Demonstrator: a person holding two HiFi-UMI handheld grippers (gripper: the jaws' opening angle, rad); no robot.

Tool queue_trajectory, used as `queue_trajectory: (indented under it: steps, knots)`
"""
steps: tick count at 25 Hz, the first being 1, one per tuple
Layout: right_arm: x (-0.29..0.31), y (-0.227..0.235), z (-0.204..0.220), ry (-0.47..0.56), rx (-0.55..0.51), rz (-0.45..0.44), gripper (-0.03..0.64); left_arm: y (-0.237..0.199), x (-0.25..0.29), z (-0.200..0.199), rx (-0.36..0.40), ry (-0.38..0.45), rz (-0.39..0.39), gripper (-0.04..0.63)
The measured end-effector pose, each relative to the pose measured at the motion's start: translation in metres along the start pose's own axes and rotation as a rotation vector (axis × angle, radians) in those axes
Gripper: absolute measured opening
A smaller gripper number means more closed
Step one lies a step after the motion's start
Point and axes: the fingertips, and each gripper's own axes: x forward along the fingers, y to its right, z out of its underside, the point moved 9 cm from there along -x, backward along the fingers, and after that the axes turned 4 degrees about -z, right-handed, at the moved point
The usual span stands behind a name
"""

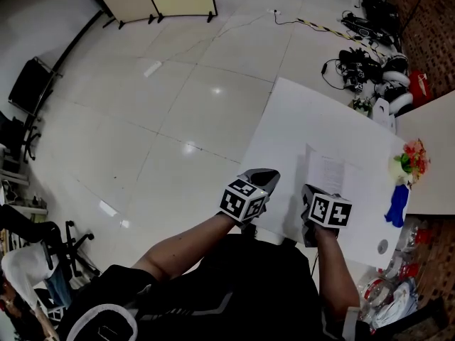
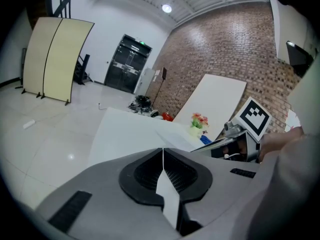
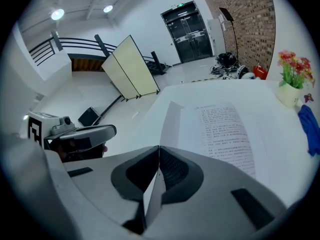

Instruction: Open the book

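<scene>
Print on the book (image 3: 225, 134), too small to read, shows from my right gripper (image 3: 159, 148) but not my left gripper (image 2: 163, 150), both pressed together.

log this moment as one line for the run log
book: open on white table, printed page up | left gripper: shut, holding nothing | right gripper: shut, holding nothing, at book's near edge

- The table (image 1: 284, 126) is white.
- The book (image 3: 225, 134) has white pages with black print.
- The left gripper (image 2: 163, 156) and the right gripper (image 3: 159, 156) are grey, with black pads (image 2: 142, 174).
- The cube (image 1: 243, 197) carries black-and-white squares.
- The flowers (image 3: 292, 66) are pink and red.
- The wall (image 2: 220, 49) is red-brown brick.
</scene>
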Motion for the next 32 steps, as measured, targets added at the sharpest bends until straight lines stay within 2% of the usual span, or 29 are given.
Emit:
queue_trajectory:
  steps: [13,20,32]
  knots:
    - [-0.046,0.012,-0.008,0.082,-0.060,0.120,0.006,0.024,0.022,-0.002,0.007,-0.012,0.081,0.009]
    - [-0.054,0.019,-0.010,0.107,-0.024,0.115,0.006,0.035,0.035,-0.007,0.019,-0.021,0.120,0.009]
    - [-0.006,0.017,0.006,0.009,-0.051,0.098,0.006,0.011,0.018,0.005,-0.008,-0.037,0.046,0.009]
